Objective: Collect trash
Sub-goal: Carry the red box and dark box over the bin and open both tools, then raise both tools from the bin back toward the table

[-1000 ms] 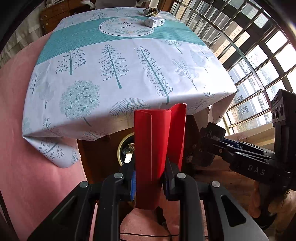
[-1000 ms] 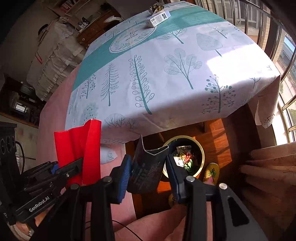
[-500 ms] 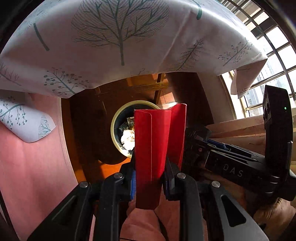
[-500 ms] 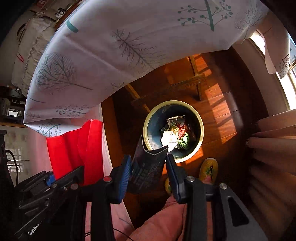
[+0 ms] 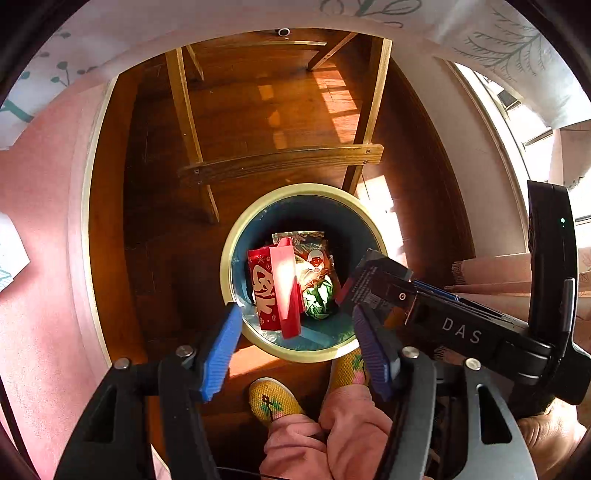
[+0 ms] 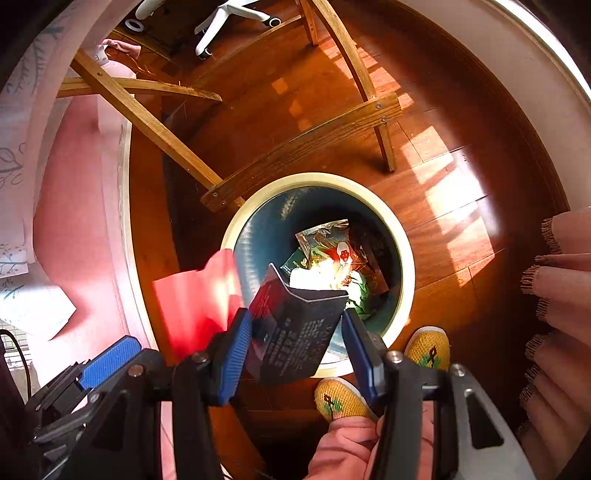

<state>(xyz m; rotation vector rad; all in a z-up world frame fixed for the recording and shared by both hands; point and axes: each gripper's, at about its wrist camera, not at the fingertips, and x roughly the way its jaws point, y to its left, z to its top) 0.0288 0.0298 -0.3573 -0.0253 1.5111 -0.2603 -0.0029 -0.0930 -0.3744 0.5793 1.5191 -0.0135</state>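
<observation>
A round bin with a cream rim point(image 5: 236, 236) point(image 6: 406, 240) stands on the wood floor under the table, with several wrappers inside. My left gripper point(image 5: 299, 350) is open above the bin's near edge. The red carton point(image 5: 284, 288) is free of it and falling into the bin; in the right wrist view it is a red blur point(image 6: 199, 295) left of the bin. My right gripper point(image 6: 295, 354) holds a dark box point(image 6: 295, 332) over the bin's near rim, jaws wide beside it. The dark box also shows in the left wrist view point(image 5: 373, 273).
Wooden table legs and a crossbar point(image 5: 280, 162) stand just behind the bin. A pink cloth point(image 5: 37, 258) hangs at the left. My yellow slippers point(image 5: 273, 402) are in front of the bin. A fringed curtain point(image 6: 561, 295) hangs at the right. A white chair base point(image 6: 221, 18) is far back.
Both grippers tilted down and moved over the bin. My left gripper opened and let go of the red carton, which now drops into the bin. The right gripper's jaws have widened around the dark box.
</observation>
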